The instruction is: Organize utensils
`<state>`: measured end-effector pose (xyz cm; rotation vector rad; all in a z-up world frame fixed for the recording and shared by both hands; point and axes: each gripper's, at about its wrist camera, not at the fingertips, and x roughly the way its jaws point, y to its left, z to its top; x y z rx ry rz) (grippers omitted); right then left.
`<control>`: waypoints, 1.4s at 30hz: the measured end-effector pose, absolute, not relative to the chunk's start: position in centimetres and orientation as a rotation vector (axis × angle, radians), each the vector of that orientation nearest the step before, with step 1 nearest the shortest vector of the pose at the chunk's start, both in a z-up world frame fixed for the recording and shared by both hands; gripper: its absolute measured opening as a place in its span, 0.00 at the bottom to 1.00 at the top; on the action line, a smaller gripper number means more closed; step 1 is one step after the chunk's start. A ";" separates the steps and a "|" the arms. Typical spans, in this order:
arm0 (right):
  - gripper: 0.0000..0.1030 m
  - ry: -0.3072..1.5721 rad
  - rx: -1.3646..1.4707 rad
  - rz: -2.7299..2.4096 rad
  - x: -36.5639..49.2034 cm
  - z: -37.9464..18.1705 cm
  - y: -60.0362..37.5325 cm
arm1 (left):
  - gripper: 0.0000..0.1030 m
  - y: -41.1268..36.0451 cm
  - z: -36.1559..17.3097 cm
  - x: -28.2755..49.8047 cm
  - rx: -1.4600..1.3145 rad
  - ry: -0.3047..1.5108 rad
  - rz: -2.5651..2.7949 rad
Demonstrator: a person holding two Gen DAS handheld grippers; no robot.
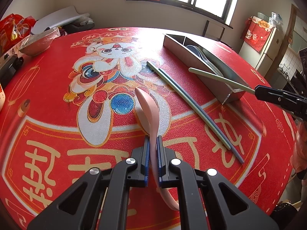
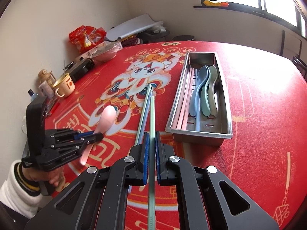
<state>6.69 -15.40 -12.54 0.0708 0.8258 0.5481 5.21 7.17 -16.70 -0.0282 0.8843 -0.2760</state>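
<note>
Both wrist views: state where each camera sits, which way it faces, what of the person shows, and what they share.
Left wrist: sits behind the left gripper, facing across the table toward the window; its fingers clamp the pink spoon; the right gripper enters at right.
Right wrist: sits behind the right gripper, clamping a green chopstick; a sleeved hand holds the left gripper.
Shared: spoon, chopstick, metal tray, loose chopsticks.

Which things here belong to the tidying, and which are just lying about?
Belong: pink spoon in the left gripper, green chopstick in the right gripper, two chopsticks on the table, metal tray.
Lying about: mug, snack bag, bowl.
</note>
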 end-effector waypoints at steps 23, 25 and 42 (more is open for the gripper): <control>0.06 0.928 0.142 0.300 23.0 -14.6 -14.7 | 0.07 7.2 -16.8 5.3 -0.031 0.886 -0.277; 0.06 0.952 0.169 0.312 23.3 -15.1 -14.6 | 0.07 7.2 -16.8 5.3 -0.033 0.886 -0.278; 0.08 0.949 0.255 0.351 21.2 -15.4 -16.2 | 0.07 7.2 -16.8 5.3 -0.032 0.886 -0.277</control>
